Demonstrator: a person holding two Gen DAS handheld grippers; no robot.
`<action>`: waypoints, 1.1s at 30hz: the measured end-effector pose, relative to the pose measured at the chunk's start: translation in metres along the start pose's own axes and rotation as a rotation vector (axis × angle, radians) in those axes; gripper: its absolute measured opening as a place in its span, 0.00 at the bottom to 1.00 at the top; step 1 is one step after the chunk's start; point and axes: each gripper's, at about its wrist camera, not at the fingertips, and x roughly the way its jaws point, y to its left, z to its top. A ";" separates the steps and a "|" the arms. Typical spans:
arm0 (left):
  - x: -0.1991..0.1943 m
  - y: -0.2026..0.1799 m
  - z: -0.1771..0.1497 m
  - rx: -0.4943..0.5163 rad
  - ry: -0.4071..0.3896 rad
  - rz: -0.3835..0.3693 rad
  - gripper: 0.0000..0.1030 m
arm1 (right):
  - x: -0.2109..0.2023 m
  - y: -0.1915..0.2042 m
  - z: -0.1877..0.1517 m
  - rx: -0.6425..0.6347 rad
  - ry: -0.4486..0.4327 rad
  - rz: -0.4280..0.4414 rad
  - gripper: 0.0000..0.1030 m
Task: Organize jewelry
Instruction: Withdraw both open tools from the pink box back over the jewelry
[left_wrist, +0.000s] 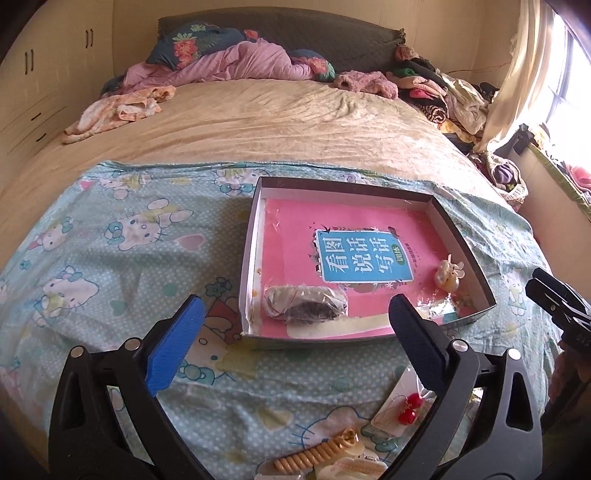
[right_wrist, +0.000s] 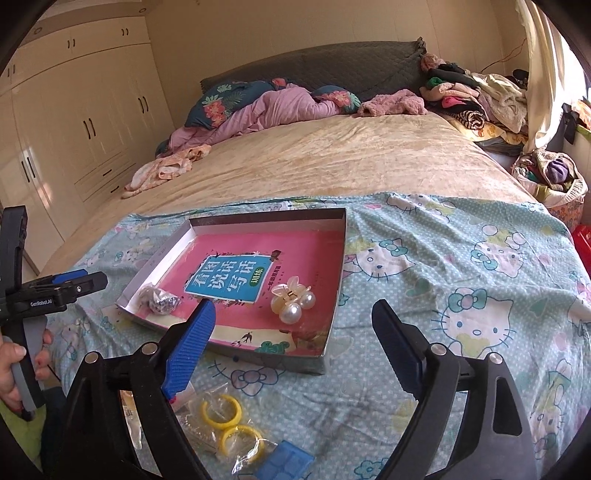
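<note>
On the near end of the bed (right_wrist: 332, 155), over a cartoon-cat sheet (right_wrist: 461, 280), sits a shallow cardboard tray (right_wrist: 341, 258) lined with a pink booklet (right_wrist: 236, 273); light, thin-walled, would flex if lifted by one rim

Inside the tray: a clear bag of dark beads (left_wrist: 306, 304) at its near-left corner, soft and shapeless, best pinched at the gathered plastic top. A pearl hair claw (right_wrist: 291, 301) lies near the tray's near-right corner; rigid, smooth, pearls likely slippery, so the flat plastic wings look the safer hold

Off the tray, at the near edge of the sheet:
- coiled gold hair tie (left_wrist: 314, 456), springy, easy to hook
- red bead earrings (left_wrist: 408, 406) on a bagged card, light; take the card edge
- two yellow rings (right_wrist: 231, 421) in crinkly plastic, light, wrapper slick
- small blue case (right_wrist: 284, 463), stiff, flat sides good for pads

Left gripper (left_wrist: 295, 339): jaws spread wide, nothing between them, hovering before the tray's near edge. Right gripper (right_wrist: 293, 349): jaws equally wide, empty, above the yellow rings

Judgement: loose pieces remain to go into the tray; nothing heavy, several fragile
</note>
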 end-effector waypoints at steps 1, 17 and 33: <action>-0.004 0.000 -0.002 0.001 -0.005 0.000 0.91 | -0.004 0.002 -0.001 -0.003 -0.004 0.001 0.83; -0.047 0.005 -0.034 -0.017 -0.058 0.005 0.91 | -0.044 0.026 -0.016 -0.051 -0.019 0.020 0.83; -0.063 0.008 -0.072 -0.003 -0.043 0.031 0.91 | -0.062 0.047 -0.055 -0.097 0.034 0.015 0.90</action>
